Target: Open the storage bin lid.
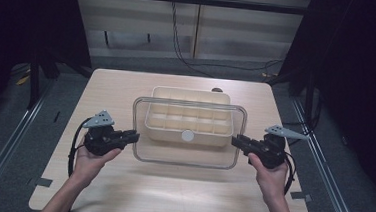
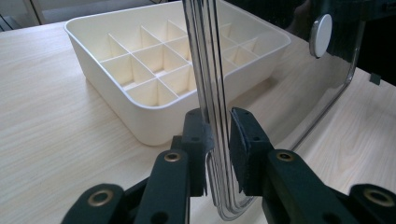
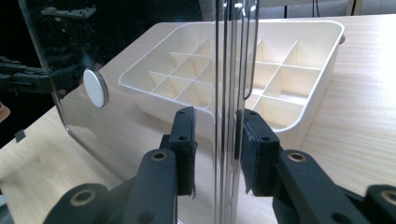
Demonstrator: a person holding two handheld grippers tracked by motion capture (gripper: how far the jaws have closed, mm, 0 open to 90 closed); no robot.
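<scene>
Jaws first: your left hand-held gripper (image 2: 218,140) has its two black jaws on either side of the short left edge of the clear rectangular plastic lid (image 1: 186,156), and your right hand-held gripper (image 3: 215,140) brackets the opposite short edge in the same way. On the left, the pads press the rim from both sides, so that one reads as clamped on the lid. On the right, slim gaps seem to remain between the pads and the transparent rim; with glare on the plastic you cannot be sure it is fully clamped.

The lid hangs between your two hands, roughly level, its long axis running left to right from one hand-held gripper to the other. A small round white knob (image 1: 187,135) sits near its middle. Each hand is equally near its own end, so neither leads.

Just beyond and partly under the lid's far half lies the cream rectangular plastic organiser tray (image 1: 162,98) with its grid of empty compartments, resting on the pale wooden tabletop (image 1: 117,86). Its long axis runs parallel to the lid's. The lid overlaps the tray's near part but juts toward you, so it is not seated.

My judgement: closing the tray calls for carrying the lid straight away from you, both hands together, keeping the axes parallel, then lowering evenly.
</scene>
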